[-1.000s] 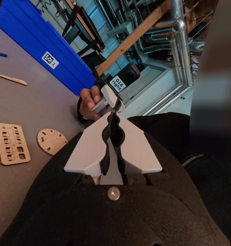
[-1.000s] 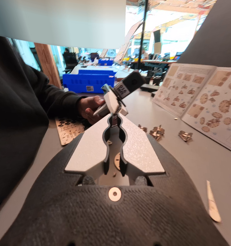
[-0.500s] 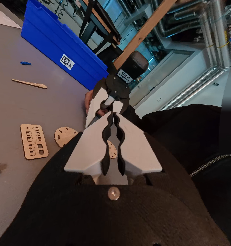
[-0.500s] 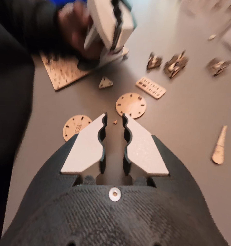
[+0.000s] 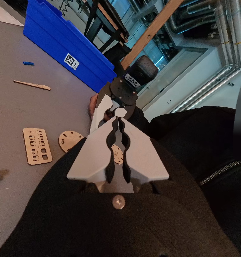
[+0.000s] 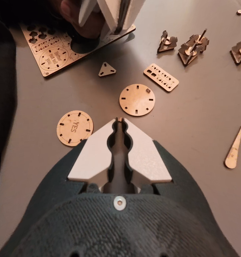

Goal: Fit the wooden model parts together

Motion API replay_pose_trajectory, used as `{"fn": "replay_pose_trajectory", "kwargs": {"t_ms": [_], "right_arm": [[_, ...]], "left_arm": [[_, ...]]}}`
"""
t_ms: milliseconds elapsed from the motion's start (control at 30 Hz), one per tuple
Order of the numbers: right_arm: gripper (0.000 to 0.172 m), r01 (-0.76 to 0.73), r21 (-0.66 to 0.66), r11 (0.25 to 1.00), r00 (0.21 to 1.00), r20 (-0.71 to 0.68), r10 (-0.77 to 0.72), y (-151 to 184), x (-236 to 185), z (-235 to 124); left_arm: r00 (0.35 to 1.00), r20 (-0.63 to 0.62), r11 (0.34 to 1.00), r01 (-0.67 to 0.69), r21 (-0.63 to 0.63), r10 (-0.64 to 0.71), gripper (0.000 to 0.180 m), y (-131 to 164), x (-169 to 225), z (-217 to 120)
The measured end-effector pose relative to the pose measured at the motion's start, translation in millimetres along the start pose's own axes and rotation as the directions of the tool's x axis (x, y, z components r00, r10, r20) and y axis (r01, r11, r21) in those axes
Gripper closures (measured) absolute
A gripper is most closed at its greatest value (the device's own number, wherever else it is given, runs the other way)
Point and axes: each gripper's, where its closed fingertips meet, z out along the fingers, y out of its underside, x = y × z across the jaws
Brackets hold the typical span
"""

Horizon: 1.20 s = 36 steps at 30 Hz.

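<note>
My right gripper (image 6: 120, 119) points down at the grey table (image 6: 186, 125) and is shut on a tiny wooden peg (image 6: 120, 119), pinched at the very fingertips. It is between an engraved wooden disc (image 6: 75, 128) on the left and a plain slotted disc (image 6: 137, 99) ahead, which has a small peg (image 6: 148, 90) standing in one slot. My left gripper (image 5: 118, 118) is shut, its pads meeting at the tips with nothing seen between them. It hovers above the table, and it also shows at the top of the right wrist view (image 6: 117, 16), held in a hand.
A cut-out wooden sheet (image 6: 54, 45), a triangle piece (image 6: 106, 69), a small slotted card (image 6: 161, 79), three small wooden assemblies (image 6: 192, 48) and a wooden stick (image 6: 234, 150) lie on the table. A blue bin (image 5: 67, 45) stands at the far edge. My right fingertips sit around 9 cm from my left ones. My right gripper's tips are some 6 cm from the engraved wooden disc (image 6: 75, 128).
My right gripper swung down from the left gripper's tips to the table, opened over the tiny peg, then shut on it. My left gripper stayed shut.
</note>
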Motion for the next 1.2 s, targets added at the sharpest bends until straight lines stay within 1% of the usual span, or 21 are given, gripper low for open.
{"fn": "replay_pose_trajectory", "kwargs": {"t_ms": [100,200,267,300,367,500,600,733,900,1033,1200], "right_arm": [[0.168,0.08,0.027,0.996,0.995,-0.066,-0.078,-5.0,6.3,-2.4],[0.169,0.204,0.139,0.969,0.966,-0.189,-0.176,-28.7,15.0,-13.4],[0.169,0.317,0.268,0.91,0.925,-0.299,-0.235,-56.0,14.5,-30.0],[0.169,0.368,0.337,0.866,0.903,-0.351,-0.247,-69.5,11.9,-40.4],[0.169,0.427,0.426,0.798,0.876,-0.412,-0.25,-85.7,6.2,-55.9],[0.169,0.458,0.458,0.762,0.862,-0.438,-0.255,-92.6,1.9,-60.1],[0.169,0.467,0.487,0.738,0.866,-0.421,-0.271,-96.6,-6.9,-57.8],[0.168,0.489,0.466,0.737,0.854,-0.428,-0.296,-96.2,-9.9,-50.1],[0.169,0.497,0.472,0.728,0.851,-0.431,-0.301,-97.6,-11.7,-50.4],[0.169,0.512,0.474,0.717,0.841,-0.447,-0.306,-99.5,-12.7,-52.1],[0.168,0.521,0.458,0.72,0.836,-0.444,-0.323,-97.6,-14.1,-48.9]], "left_arm": [[1.0,-0.003,1.0,0.005,0.003,-0.005,0.18,-0.2,0.1,-0.2],[1.0,-0.013,1.0,0.017,0.012,-0.017,0.18,-1.5,0.7,-0.7],[0.999,-0.025,0.999,0.037,0.028,-0.036,0.176,-3.6,1.3,-1.4],[0.998,-0.027,0.998,0.049,0.043,-0.048,0.171,-5.5,0.7,-2.0],[0.997,-0.038,0.995,0.071,0.067,-0.069,0.163,-8.9,0.3,-3.2],[0.991,-0.098,0.994,0.093,0.064,-0.087,0.165,-7.9,8.3,-1.1],[0.987,-0.134,0.994,0.099,0.037,-0.093,0.167,-2.0,15.0,4.4],[0.972,-0.201,0.99,0.135,0.038,-0.125,0.166,-1.5,24.1,6.7],[0.965,-0.215,0.985,0.164,0.058,-0.148,0.176,-5.1,22.5,3.3],[0.968,-0.193,0.985,0.167,0.038,-0.157,0.174,-0.9,18.7,5.5],[0.956,-0.227,0.98,0.195,0.028,-0.184,0.174,0.8,22.1,7.0]]}}
